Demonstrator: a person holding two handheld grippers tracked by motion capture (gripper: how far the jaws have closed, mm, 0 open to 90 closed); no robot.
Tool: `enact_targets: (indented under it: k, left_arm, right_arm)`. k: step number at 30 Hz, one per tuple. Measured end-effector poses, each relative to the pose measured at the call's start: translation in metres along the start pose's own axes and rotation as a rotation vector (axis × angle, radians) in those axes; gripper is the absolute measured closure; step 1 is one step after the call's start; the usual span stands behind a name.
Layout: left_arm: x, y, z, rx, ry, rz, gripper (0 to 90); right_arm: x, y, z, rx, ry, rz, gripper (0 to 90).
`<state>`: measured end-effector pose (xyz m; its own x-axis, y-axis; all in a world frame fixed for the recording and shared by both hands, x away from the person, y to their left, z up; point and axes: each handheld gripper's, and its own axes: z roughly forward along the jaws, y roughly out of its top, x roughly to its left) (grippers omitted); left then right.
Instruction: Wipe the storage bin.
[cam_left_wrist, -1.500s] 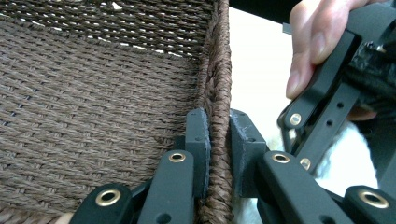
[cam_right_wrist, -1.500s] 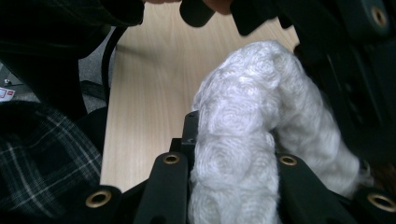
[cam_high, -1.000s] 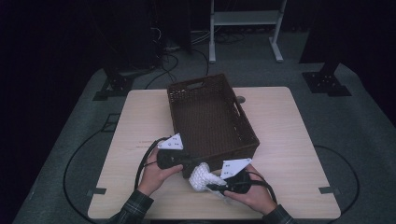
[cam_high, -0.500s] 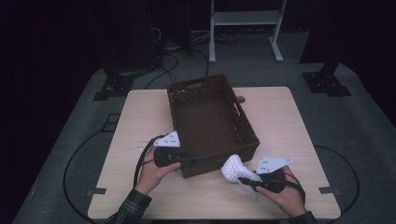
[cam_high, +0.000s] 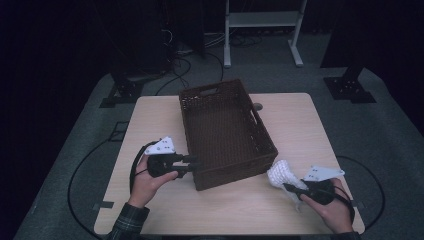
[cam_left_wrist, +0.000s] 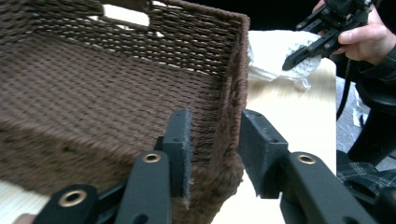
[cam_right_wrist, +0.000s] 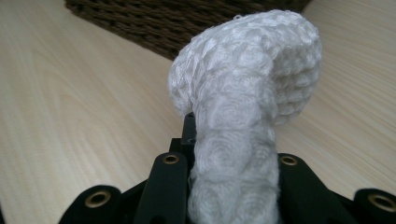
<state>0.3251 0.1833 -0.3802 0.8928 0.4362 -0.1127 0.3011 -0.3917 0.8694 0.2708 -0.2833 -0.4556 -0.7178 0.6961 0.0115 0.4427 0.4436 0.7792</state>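
Note:
A dark brown woven basket (cam_high: 232, 175) stands in the middle of the wooden table (cam_high: 300, 125). My left gripper (cam_high: 195, 162) is at its near left corner. In the left gripper view the jaws (cam_left_wrist: 215, 135) straddle the basket wall (cam_left_wrist: 116, 93), one inside and one outside. They have just been opening and no longer clamp it. To the right of the basket's near right corner, my right gripper (cam_high: 287, 186) is shut on a white knitted cloth (cam_high: 281, 172). That cloth (cam_right_wrist: 252, 79) bulges up out of the right gripper (cam_right_wrist: 231, 154), with the basket (cam_right_wrist: 177, 18) behind it.
A small round mark (cam_high: 257, 106) sits on the table by the basket's far right side. Behind the table are a white frame's legs (cam_high: 260, 20), cables on the floor and dark stand bases (cam_high: 350, 87). Bare tabletop lies on both sides of the basket.
My right gripper has carried the white cloth from in front of the basket, beside the left gripper, out to the right. The left gripper rose a little at the basket's corner.

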Motion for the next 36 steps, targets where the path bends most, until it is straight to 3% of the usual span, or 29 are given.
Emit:
enact_targets:
  k: [7,14,21,24,28,36]
  left_arm:
    - [0.005,-0.011,-0.019,0.02,0.071,-0.017,46.2]
    - [0.019,-0.041,-0.028,0.088,0.14,-0.084,34.0]
    - [0.029,-0.07,-0.027,0.161,0.226,-0.108,25.1]
    - [0.033,-0.081,-0.026,0.19,0.25,-0.119,22.8]
    - [0.037,-0.097,-0.024,0.238,0.315,-0.137,20.2]
    - [0.043,-0.119,-0.022,0.293,0.358,-0.173,16.9]
  right_arm:
    - [-0.025,-0.011,-0.008,0.012,-0.087,0.062,74.4]
    - [-0.043,-0.015,-0.006,0.019,-0.15,0.108,73.8]
    - [-0.06,-0.018,0.0,0.033,-0.213,0.14,73.2]
    - [-0.067,-0.021,0.003,0.042,-0.226,0.153,72.9]
    - [-0.071,-0.025,0.005,0.057,-0.238,0.165,71.7]
    - [-0.076,-0.03,0.008,0.074,-0.244,0.183,69.1]
